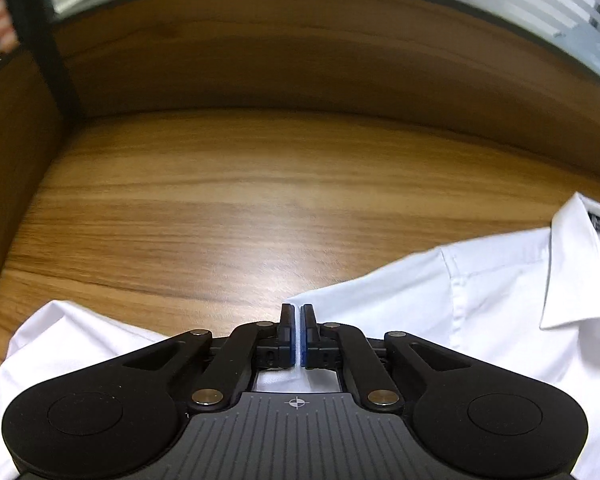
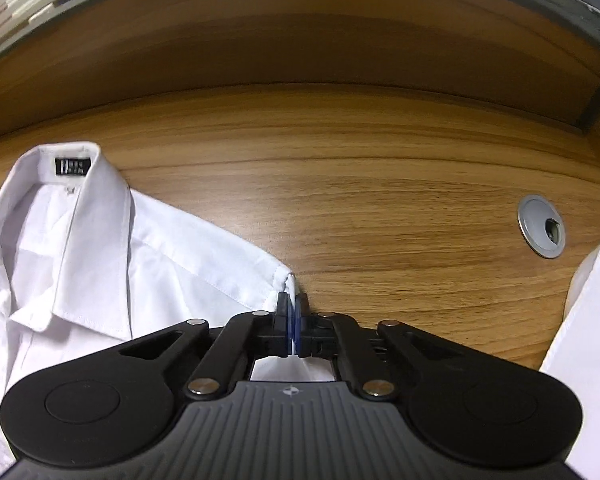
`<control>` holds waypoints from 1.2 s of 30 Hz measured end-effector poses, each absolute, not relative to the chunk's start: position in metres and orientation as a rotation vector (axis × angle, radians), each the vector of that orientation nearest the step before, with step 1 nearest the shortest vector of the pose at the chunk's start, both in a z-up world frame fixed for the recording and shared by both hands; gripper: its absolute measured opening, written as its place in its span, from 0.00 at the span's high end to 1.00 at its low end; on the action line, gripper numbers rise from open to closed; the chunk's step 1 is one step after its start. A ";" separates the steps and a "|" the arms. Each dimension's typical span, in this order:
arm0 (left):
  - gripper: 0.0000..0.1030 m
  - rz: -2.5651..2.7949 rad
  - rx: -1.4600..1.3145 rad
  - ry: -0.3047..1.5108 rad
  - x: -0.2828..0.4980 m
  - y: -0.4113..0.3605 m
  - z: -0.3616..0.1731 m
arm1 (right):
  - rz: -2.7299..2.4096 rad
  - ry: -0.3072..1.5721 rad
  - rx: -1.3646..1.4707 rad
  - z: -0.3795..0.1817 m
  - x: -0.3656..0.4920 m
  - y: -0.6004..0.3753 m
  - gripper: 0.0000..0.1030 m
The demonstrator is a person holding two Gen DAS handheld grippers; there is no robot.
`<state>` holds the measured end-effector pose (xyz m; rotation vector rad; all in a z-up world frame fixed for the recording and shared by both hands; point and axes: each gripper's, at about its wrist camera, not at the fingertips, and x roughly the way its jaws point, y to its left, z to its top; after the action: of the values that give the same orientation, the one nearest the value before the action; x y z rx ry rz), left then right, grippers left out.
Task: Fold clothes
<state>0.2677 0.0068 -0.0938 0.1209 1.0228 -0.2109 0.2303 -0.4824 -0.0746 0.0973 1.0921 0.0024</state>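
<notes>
While the white shirt (image 2: pixel 172 248) lies on the desk (image 2: pixel 380 200), each claw pinches a shoulder corner.

White shirt (image 2: pixel 172 248) on wooden table (image 2: pixel 380 200)

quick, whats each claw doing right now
Left claw: closed, pinching the white shirt at its shoulder edge.
Right claw: closed, pinching the shirt's other shoulder corner.

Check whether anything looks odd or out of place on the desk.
Nothing stands out. The white shirt lies collar-up on the wooden desk, both grippers pinch its shoulders, and the cable grommet sits flush.
</notes>
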 end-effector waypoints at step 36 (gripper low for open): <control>0.95 0.034 0.203 0.895 0.367 0.017 -0.091 | 0.040 1.012 -0.031 -0.067 0.361 -0.436 0.99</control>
<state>0.3670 0.0167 -0.0913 0.2029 0.8948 0.0343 0.3607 -0.4357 -0.0675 -0.0305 1.0122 0.0397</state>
